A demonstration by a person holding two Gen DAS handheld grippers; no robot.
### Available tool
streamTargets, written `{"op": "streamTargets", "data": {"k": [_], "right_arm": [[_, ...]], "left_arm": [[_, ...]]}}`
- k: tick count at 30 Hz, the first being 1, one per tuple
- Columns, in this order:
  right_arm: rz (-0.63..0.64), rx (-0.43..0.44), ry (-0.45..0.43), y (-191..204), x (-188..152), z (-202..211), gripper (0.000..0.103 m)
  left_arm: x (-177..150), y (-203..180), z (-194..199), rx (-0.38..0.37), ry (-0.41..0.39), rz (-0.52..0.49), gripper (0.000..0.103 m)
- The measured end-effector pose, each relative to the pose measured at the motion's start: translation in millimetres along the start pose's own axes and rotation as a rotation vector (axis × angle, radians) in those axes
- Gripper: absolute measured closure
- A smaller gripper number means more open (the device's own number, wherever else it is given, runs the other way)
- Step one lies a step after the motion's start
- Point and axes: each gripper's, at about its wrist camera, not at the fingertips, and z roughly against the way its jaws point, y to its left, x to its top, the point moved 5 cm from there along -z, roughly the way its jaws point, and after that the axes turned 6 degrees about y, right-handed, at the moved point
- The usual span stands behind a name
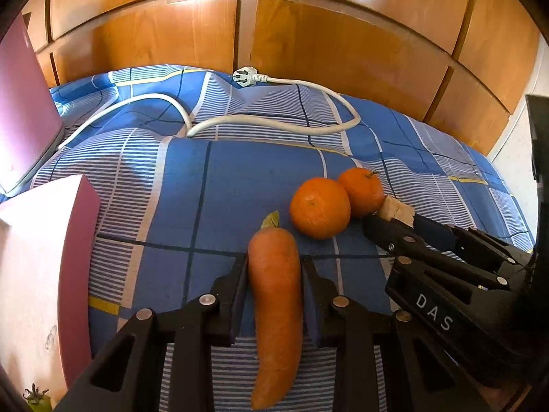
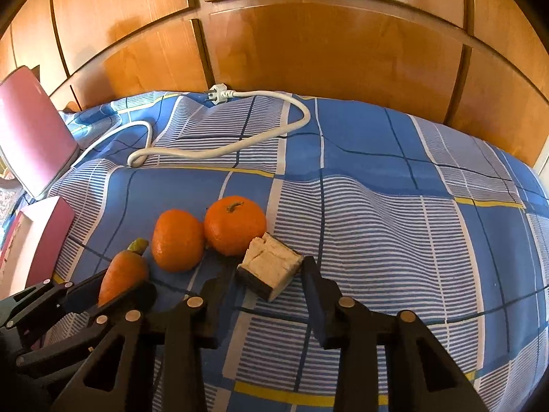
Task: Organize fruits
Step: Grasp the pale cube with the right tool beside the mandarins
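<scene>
My left gripper (image 1: pixel 274 267) is shut on an orange carrot (image 1: pixel 276 309) that lies lengthwise between its fingers, leaf end pointing away; the carrot (image 2: pixel 121 274) also shows in the right wrist view. Two oranges (image 1: pixel 319 207) (image 1: pixel 362 190) sit side by side on the blue checked bedspread just beyond it; they show again in the right wrist view (image 2: pixel 176 240) (image 2: pixel 235 225). My right gripper (image 2: pixel 269 274) is open around a pale cake piece with a dark base (image 2: pixel 269 269), which touches the right orange. The right gripper (image 1: pixel 394 219) reaches in from the right in the left wrist view.
A white power cord with plug (image 1: pixel 247 77) snakes across the far bedspread below a wooden headboard (image 1: pixel 308 34). A pink box (image 1: pixel 41 257) stands at left, a pink-topped appliance (image 1: pixel 24 103) behind it. A green-stemmed tomato (image 1: pixel 36 400) shows at the bottom left.
</scene>
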Motion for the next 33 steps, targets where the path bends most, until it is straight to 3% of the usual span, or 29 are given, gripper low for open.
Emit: {"op": "streamTargets", "data": {"k": [10, 33], "right_arm": [[-0.017, 0.034, 0.017, 1.2, -23.1, 15.2, 0.066], [-0.051, 0.11, 0.043, 18.1, -92.6, 72.7, 0.066]], "left_arm": [[-9.0, -1.2, 8.8, 0.015, 0.004, 0.001, 0.074], [-82.6, -0.7, 63.4, -0.015, 0.006, 0.017, 0.074]]}}
